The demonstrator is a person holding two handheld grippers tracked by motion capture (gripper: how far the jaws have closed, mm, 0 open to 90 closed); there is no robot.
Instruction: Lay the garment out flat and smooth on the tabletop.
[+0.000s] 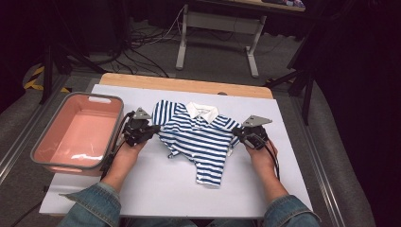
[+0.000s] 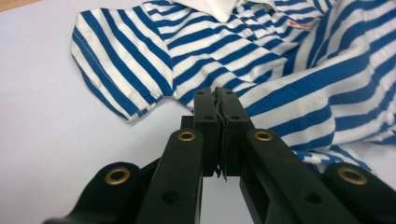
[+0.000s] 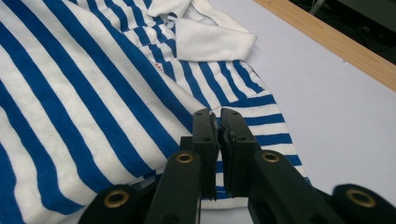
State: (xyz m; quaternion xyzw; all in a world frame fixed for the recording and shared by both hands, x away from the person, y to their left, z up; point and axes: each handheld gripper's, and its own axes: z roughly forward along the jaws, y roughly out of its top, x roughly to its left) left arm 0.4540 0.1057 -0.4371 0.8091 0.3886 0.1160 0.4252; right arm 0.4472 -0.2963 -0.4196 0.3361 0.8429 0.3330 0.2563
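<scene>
A: Here we are above the table, and a small blue-and-white striped polo shirt with a white collar (image 1: pixel 201 137) lies on the pale lilac table cover (image 1: pixel 156 189), about mid-table, collar at the far end and hem towards the person.

B: And both tools are on it. The left gripper (image 1: pixel 152 131) sits at the shirt's left edge, just below the left sleeve (image 1: pixel 164 112). In the left gripper view its black jaws are pressed together, with a thin fold of fabric pinched between the pads (image 2: pixel 223 140).

A: So clenched on the cloth. The other side?

B: The same. The right gripper (image 1: pixel 239 135) is at the shirt's right edge, by the right sleeve. In the right gripper view the jaws stand almost together, with striped fabric running in between them at the sleeve hem (image 3: pixel 266 135).

A: The shirt itself isn't flat. The left side is bunched and rumpled near the jaws, and the hem on the near right hangs down in a narrower flap.

B: Off to the left, a pink plastic tub with a grey rim (image 1: pixel 75 135) stands on the table's edge, well apart from the shirt. A strip of bare wood (image 1: pixel 189 85) shows along the far side of the cover.

A: Denim sleeves (image 1: pixel 94 205) come in from the near edge, one hand (image 1: pixel 125 158) behind each tool.
</scene>
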